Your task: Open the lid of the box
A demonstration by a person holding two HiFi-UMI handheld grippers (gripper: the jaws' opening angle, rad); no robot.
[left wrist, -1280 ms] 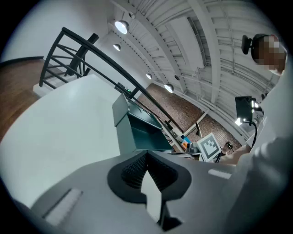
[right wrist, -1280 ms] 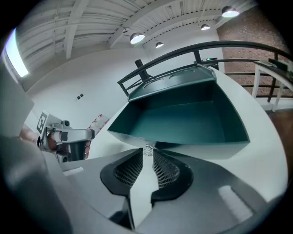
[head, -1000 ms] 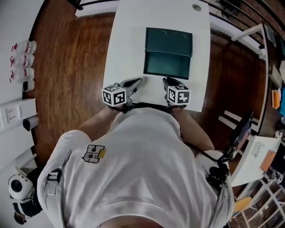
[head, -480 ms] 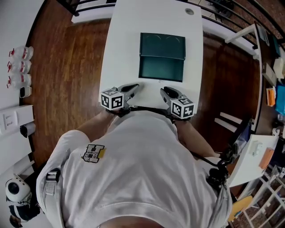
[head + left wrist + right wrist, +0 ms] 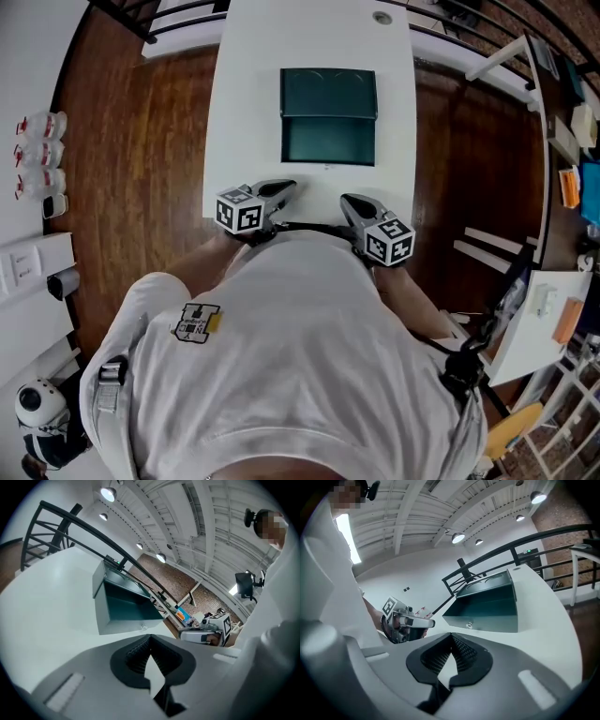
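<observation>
A dark teal box [image 5: 328, 141] stands in the middle of the white table [image 5: 244, 112], its lid [image 5: 328, 92] raised and leaning back on the far side. The inside looks bare, and a small metal catch [image 5: 143, 627] shows on the front wall. My left gripper [image 5: 283, 188] hovers over the table's near edge, left of the box front, shut with nothing in it. My right gripper [image 5: 348, 200] sits to the right at the same edge, also shut and holding nothing. The left gripper view shows its gripper [image 5: 149, 641] and the box [image 5: 126, 604]. The right gripper view shows its gripper [image 5: 451, 638] and the box [image 5: 487, 606].
Wooden floor [image 5: 141, 131] lies on both sides of the table. A black railing [image 5: 169, 14] runs behind the far end. Small bottles [image 5: 37, 155] stand on a white shelf at far left. White furniture [image 5: 539, 309] and shelving crowd the right side. A round grommet [image 5: 381, 17] sits near the table's far end.
Both grippers have drawn back from the box front toward the person, the right one more. The box with its raised lid has stayed put; the head view has shifted a little.
</observation>
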